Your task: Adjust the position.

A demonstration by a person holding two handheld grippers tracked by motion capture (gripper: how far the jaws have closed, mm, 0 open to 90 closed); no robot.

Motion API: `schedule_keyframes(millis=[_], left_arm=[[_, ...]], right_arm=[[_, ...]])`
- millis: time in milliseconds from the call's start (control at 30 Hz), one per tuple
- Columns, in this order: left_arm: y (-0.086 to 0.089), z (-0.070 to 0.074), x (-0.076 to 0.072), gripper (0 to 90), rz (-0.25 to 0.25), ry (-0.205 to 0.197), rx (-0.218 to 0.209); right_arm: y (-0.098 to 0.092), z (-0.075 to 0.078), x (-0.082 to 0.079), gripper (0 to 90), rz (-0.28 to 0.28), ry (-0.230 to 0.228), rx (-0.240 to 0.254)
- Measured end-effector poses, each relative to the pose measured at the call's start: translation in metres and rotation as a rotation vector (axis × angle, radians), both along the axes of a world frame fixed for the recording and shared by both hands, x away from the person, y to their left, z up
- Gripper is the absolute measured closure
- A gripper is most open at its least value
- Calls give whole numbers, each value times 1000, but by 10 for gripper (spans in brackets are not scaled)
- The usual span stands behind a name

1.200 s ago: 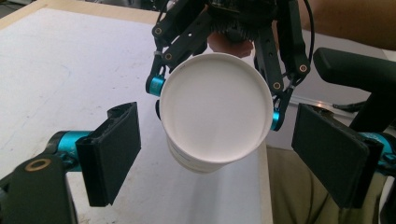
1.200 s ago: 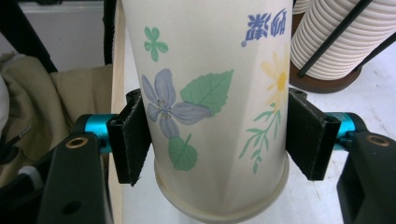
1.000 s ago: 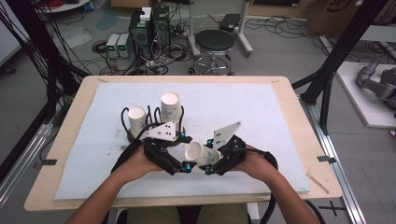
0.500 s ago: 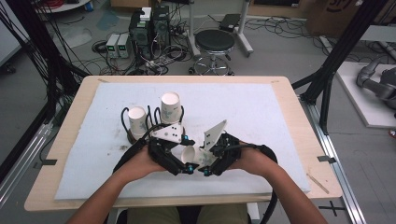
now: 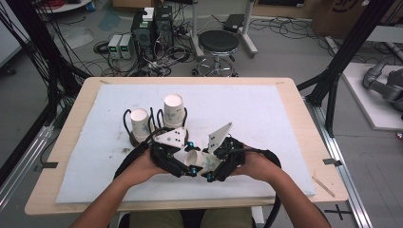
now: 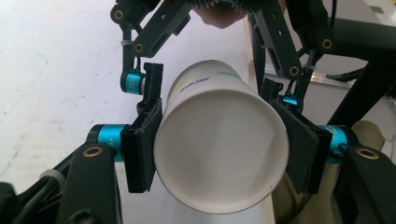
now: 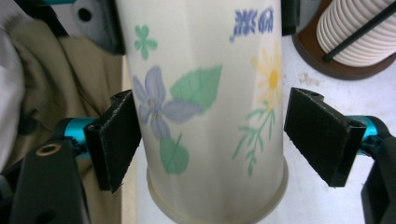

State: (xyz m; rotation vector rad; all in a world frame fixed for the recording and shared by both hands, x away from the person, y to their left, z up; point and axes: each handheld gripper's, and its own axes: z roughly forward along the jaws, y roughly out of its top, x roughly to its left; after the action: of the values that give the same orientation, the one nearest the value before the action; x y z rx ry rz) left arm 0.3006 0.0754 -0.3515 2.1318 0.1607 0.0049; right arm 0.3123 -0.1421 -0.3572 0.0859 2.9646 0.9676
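White paper cup (image 5: 198,160) with flower print lies on its side, held between both grippers just above the surface (image 5: 266,118) at the near edge. Left gripper (image 6: 219,154) has its jaws clamped on the rim end; its view looks straight into the empty mouth. Right gripper (image 7: 212,140) view shows the blue, yellow and green print and base rim, left jaw touching, right jaw slightly clear.
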Motion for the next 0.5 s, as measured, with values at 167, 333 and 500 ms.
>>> schedule_keyframes(millis=[167, 333, 500], left_arm=[[8, -1, -1, 371, 14, 1, -37], [19, -4, 0, 372, 31, 6, -76], [27, -8, 0, 372, 51, 7, -124]], right_arm=[[-12, -1, -1, 203, -35, 4, 99], [-25, 0, -4, 203, -65, -11, 204], [-32, -2, -5, 203, -99, -5, 279]])
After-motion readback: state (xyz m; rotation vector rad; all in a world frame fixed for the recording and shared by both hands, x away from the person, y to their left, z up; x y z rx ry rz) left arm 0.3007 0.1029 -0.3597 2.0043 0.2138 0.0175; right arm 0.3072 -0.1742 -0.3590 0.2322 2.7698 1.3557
